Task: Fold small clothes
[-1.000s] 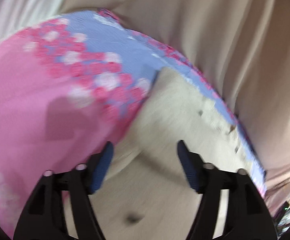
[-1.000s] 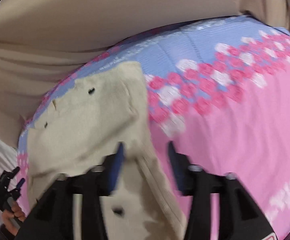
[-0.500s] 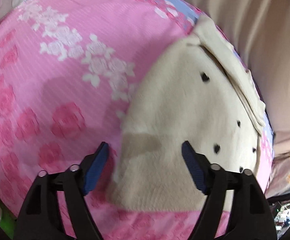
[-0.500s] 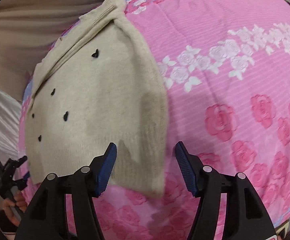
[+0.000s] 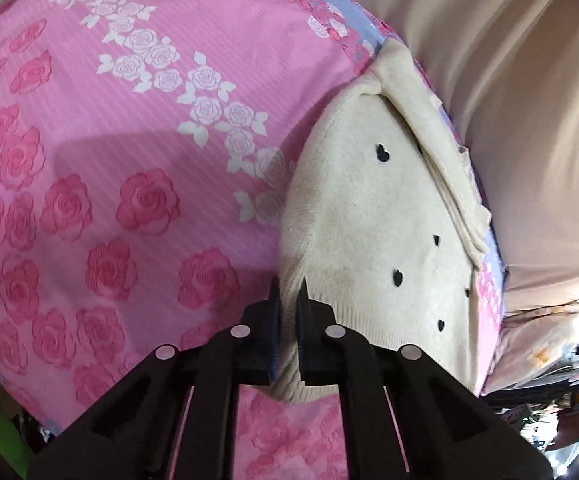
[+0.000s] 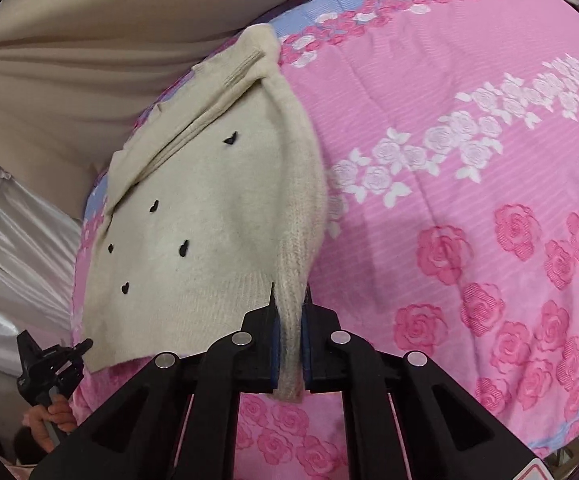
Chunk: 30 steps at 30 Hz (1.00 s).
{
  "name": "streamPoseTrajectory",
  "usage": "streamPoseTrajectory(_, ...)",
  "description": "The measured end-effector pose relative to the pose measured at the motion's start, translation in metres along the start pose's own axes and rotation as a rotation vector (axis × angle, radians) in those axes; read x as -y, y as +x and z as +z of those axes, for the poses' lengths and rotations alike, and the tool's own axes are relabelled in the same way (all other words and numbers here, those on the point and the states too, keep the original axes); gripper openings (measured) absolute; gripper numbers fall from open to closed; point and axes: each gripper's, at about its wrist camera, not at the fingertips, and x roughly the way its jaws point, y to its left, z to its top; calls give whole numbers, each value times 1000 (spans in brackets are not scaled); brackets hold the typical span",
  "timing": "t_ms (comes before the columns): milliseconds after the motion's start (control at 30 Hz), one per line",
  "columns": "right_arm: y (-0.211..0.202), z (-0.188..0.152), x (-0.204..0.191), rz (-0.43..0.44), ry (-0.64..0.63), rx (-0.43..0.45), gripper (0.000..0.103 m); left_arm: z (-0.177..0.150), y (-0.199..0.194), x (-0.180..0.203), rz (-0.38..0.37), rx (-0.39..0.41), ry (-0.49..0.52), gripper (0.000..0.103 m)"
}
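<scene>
a cream knit sweater [image 5: 373, 240] dotted with small black hearts [image 5: 382, 153] lies on a pink rose-print bedspread [image 5: 109, 140], filling the centre right of the left wrist view and the centre left of the right wrist view. a folded strip with a ribbed edge, maybe a sleeve or collar, runs along its far side next to the blue border of the bedspread [image 6: 329, 4], in the upper part of both frames.

the left gripper [image 5: 288, 300], at bottom centre of its frame, is clenched on the near left corner of the sweater, by the ribbed hem; knit shows squeezed between its blue pads.

the right gripper [image 6: 289, 300], at bottom centre of its frame, is clamped on the sweater's near right edge, where the thick folded knit bunches into a narrow band that passes between the pads and hangs out below them.

beige fabric [image 6: 69, 60] hangs beyond the bed across the top of both views. in the lower left of the right wrist view a hand [image 6: 51, 420] holds the other black gripper beside the sweater's left corner.
</scene>
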Motion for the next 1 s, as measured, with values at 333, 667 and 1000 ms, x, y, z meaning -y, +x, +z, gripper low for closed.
streamPoseTrajectory(333,-27,-29,18,-3,-45,-57,6,-32,-25,-8,5,-65,26,3)
streamPoseTrajectory(667,6,-21,9,-18,-112,-148,8,-37,-5,-15,34,-97,-14,35)
streamPoseTrajectory(1000,31,-24,13,-15,-56,-245,32,-26,18,-1,13,-30,-5,24)
